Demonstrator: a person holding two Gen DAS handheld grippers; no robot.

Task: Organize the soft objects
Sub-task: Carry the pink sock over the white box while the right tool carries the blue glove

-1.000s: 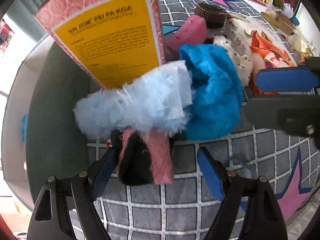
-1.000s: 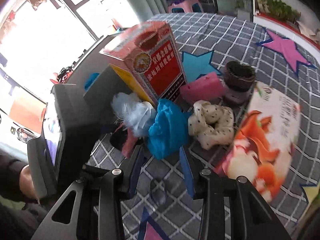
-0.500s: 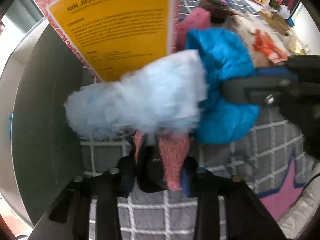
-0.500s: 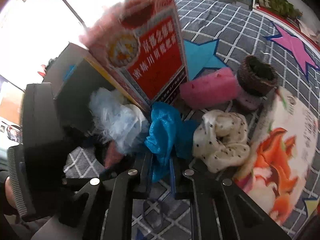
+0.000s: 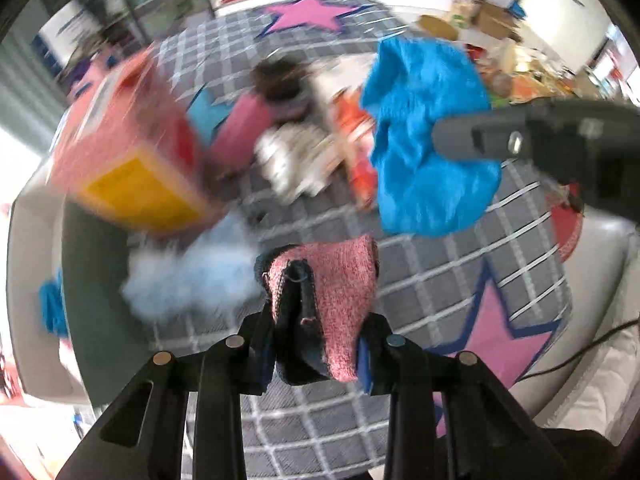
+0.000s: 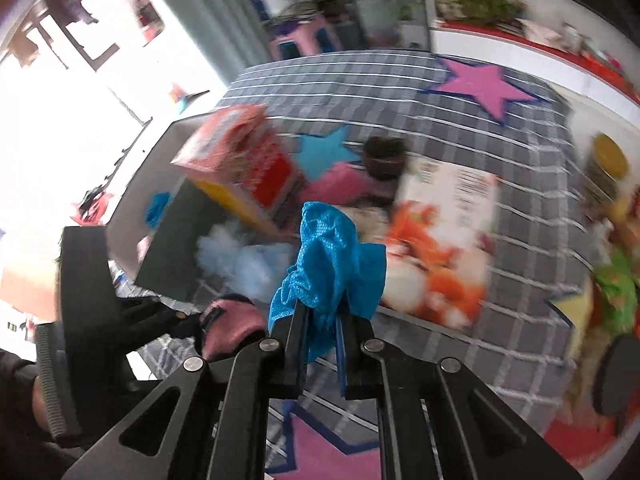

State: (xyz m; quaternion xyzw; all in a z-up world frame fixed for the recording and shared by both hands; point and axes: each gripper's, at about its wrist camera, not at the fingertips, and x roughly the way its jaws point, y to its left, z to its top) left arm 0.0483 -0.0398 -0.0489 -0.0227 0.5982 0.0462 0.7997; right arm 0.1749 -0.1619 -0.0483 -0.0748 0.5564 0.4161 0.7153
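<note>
The left gripper (image 5: 316,344) is clamped on a pink and black sock (image 5: 328,300), held above the grey checked rug (image 5: 432,288). The right gripper (image 6: 322,332) pinches a blue cloth (image 6: 332,256) (bunched, hanging free), to the sock's right. A fluffy pale blue piece (image 5: 188,280) lies on the rug beside a red and yellow box (image 5: 132,160), far left.

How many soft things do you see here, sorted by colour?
Blue: 2 (bright blue cloth in the right claw; pale fluffy piece on the mat)
Pink: 2 (pink-and-black knit in the left claw; pink pad)
Cream, dotted: 1
Total: 5
</note>
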